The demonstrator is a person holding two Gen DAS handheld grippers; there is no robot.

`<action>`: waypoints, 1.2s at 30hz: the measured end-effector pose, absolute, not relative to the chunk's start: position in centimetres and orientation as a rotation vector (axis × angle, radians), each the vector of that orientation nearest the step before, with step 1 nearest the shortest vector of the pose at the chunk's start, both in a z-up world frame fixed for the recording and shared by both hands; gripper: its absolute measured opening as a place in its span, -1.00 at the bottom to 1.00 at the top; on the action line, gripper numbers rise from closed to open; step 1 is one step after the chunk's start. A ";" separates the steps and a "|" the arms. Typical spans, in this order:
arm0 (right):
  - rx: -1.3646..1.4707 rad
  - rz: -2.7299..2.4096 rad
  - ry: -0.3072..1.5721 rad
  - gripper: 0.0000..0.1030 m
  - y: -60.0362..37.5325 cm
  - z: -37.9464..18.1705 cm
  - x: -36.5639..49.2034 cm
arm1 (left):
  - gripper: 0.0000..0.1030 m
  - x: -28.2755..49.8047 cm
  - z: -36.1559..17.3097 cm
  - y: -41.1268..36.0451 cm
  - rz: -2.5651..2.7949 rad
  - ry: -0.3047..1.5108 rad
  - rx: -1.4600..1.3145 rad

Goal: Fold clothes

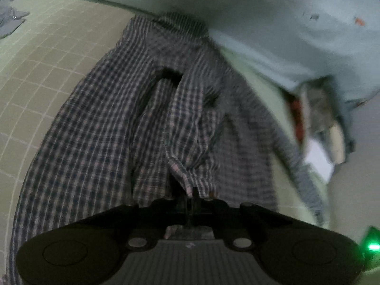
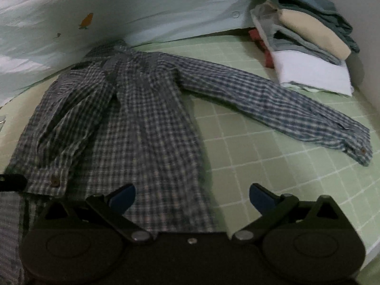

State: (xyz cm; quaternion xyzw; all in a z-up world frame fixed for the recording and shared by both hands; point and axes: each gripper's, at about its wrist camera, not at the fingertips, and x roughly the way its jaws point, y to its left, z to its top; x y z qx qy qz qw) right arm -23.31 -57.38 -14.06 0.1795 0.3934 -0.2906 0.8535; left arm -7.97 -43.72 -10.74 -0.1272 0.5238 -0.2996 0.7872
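A blue-and-white checked shirt (image 2: 133, 109) lies on a green gridded mat (image 2: 273, 166), collar toward the far side. Its right sleeve (image 2: 285, 104) stretches out to the right; the left sleeve (image 2: 64, 118) is folded over the body. My left gripper (image 1: 191, 193) is shut on the left sleeve's cuff (image 1: 184, 173), lifting a fold of the checked shirt (image 1: 95, 128) just above the fabric. My right gripper (image 2: 192, 197) hovers open over the shirt's lower right edge, its blue fingertips (image 2: 123, 196) wide apart with nothing between them.
A stack of folded clothes (image 2: 308, 47) sits at the far right of the mat, next to a white wall. A pale blue quilt (image 2: 142, 7) with small orange prints runs along the far side. The mat (image 1: 35, 71) left of the shirt is bare.
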 end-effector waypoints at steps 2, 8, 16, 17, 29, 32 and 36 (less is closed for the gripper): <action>0.375 -0.596 0.828 1.00 -56.6 -14.2 -22.8 | -0.97 -8.3 -10.0 -42.0 -0.670 1.133 -0.337; 0.351 -0.554 0.846 1.00 -53.4 -14.6 -21.5 | -0.97 -9.6 -9.1 -35.9 -0.629 1.153 -0.459; 0.298 -0.539 0.893 1.00 -49.5 -15.0 -20.4 | -0.93 -8.5 -12.8 -33.4 -0.468 1.255 -0.372; 0.287 -0.540 0.902 1.00 -49.1 -15.0 -20.5 | -0.90 -8.4 -13.2 -33.0 -0.448 1.267 -0.361; 0.204 -0.558 0.989 1.00 -46.0 -15.4 -22.4 | 0.06 -7.4 -15.2 -33.1 -0.431 1.302 -0.289; 0.225 -0.572 0.971 1.00 -46.8 -15.1 -22.5 | 0.51 -7.4 -14.1 -33.9 -0.426 1.255 -0.240; 0.268 -0.580 0.923 1.00 -48.3 -14.4 -22.5 | 0.70 -7.5 -12.3 -34.9 -0.435 1.193 -0.215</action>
